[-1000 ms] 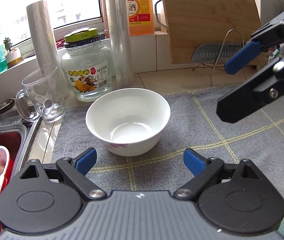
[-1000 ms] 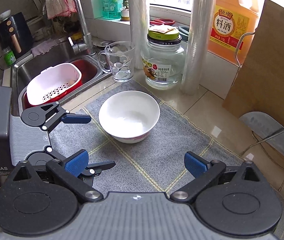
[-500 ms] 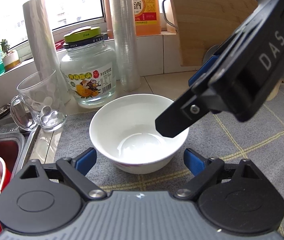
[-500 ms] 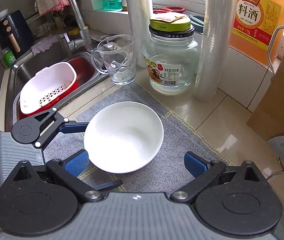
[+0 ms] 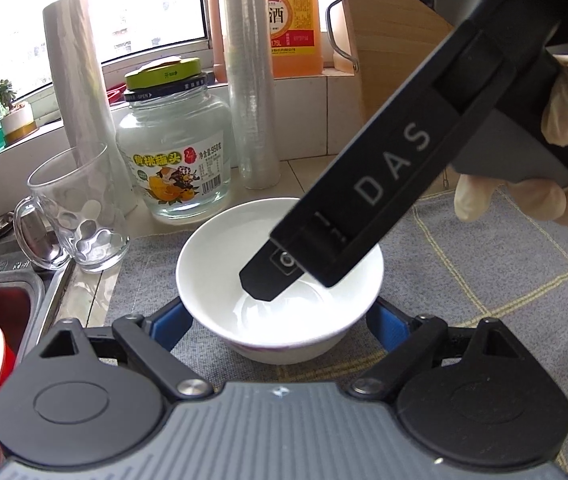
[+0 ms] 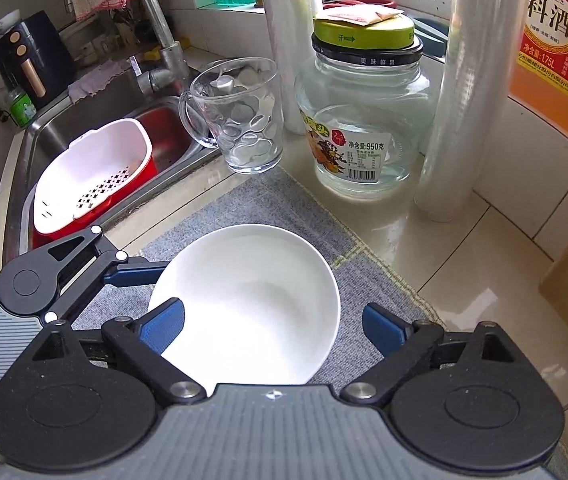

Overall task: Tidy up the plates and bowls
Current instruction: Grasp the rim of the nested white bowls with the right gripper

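Left wrist view: your left gripper (image 5: 279,320) sits low over the grey checked mat (image 5: 484,280), its blue fingers (image 5: 169,326) spread wide to either side of the white bowl (image 5: 219,276); whether the pads touch the bowl's wall cannot be told here. The bowl stands upright on the mat, near its corner by the counter. From upper right, your right gripper (image 5: 263,280) slants down with one black finger tip inside the bowl, gripped by a gloved hand (image 5: 556,140). Behind the bowl stand a glass mug (image 5: 79,208), a lidded glass jar (image 5: 175,152), two rolls of clear film (image 5: 249,80) and an orange bottle (image 5: 292,20). Right wrist view: your right gripper (image 6: 273,328) looks steeply down on the bowl (image 6: 251,304); its jaws are closing, with the left blue finger (image 6: 163,324) over the bowl's rim and the right blue finger (image 6: 384,328) outside it, apart from the wall, so the bowl's right wall lies between them. Your left gripper (image 6: 131,272) reaches the bowl from the left, one blue finger at its rim. Beyond the mat (image 6: 284,208) lies the sink (image 6: 83,120), holding a white strainer basket in a red tub (image 6: 87,176).
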